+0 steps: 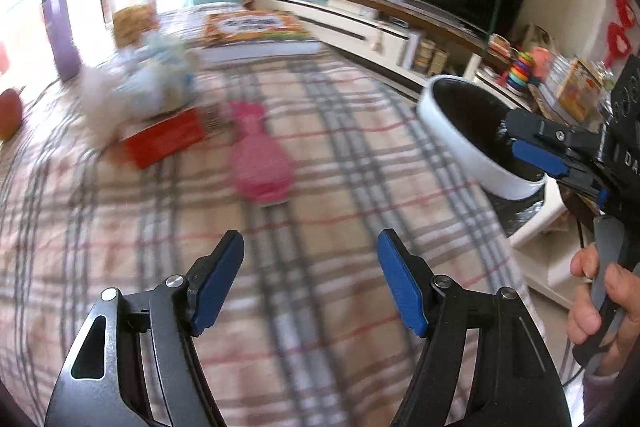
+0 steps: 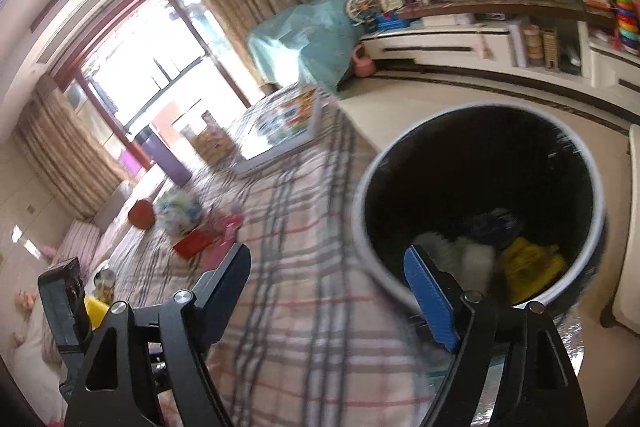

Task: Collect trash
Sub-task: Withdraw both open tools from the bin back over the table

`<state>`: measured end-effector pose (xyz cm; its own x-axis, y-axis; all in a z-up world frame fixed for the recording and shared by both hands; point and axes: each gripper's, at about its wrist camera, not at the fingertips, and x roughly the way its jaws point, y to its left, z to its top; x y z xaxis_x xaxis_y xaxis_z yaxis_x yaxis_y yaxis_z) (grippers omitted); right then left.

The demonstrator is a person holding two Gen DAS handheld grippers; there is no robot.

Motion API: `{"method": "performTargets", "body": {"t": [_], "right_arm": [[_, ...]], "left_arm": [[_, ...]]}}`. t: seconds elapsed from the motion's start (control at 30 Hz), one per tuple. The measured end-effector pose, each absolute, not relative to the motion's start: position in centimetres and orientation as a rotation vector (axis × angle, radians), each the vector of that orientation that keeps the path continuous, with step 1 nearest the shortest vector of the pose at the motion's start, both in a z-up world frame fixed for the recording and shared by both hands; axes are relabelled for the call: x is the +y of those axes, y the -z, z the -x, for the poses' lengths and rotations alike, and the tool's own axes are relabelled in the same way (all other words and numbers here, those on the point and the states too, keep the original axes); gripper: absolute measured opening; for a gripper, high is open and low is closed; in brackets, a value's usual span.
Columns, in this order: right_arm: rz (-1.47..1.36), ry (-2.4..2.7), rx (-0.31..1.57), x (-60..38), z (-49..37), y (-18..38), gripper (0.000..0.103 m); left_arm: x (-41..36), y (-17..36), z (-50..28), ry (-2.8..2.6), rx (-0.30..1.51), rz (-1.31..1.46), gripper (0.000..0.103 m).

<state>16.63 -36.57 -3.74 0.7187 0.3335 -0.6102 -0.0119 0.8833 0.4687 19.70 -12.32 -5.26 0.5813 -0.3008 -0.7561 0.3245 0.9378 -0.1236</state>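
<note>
Both our grippers, left gripper and right gripper, are spread and empty; next we reach the pink wrapper for the bin.

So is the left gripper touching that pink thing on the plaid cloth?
Apart. In the left wrist view the left gripper stands open, and bare plaid cloth shows between its fingertips and the pink item.
</note>
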Motion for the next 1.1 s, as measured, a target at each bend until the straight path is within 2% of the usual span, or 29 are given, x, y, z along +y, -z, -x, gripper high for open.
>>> {"method": "performTargets", "body": {"t": [0.5, 0.83, 1.1], "right_arm": [[-0.352, -0.328, 0.833, -26.4, -18.4, 5.7, 0.081], [-0.295, -0.385, 0.846, -22.2, -20.7, 5.7, 0.081], [-0.274, -0.499, 0.808, -18.5, -25.8, 4.1, 0.08]], "left_arm": [[-0.6, 6.7, -20.1, 0.184, 0.889, 0.104, 0.071], [2.7, 6.3, -23.2, 0.139, 0.871, 0.127, 0.071], [4.0, 5.2, -29.1, 0.142, 0.847, 0.112, 0.071]]}}
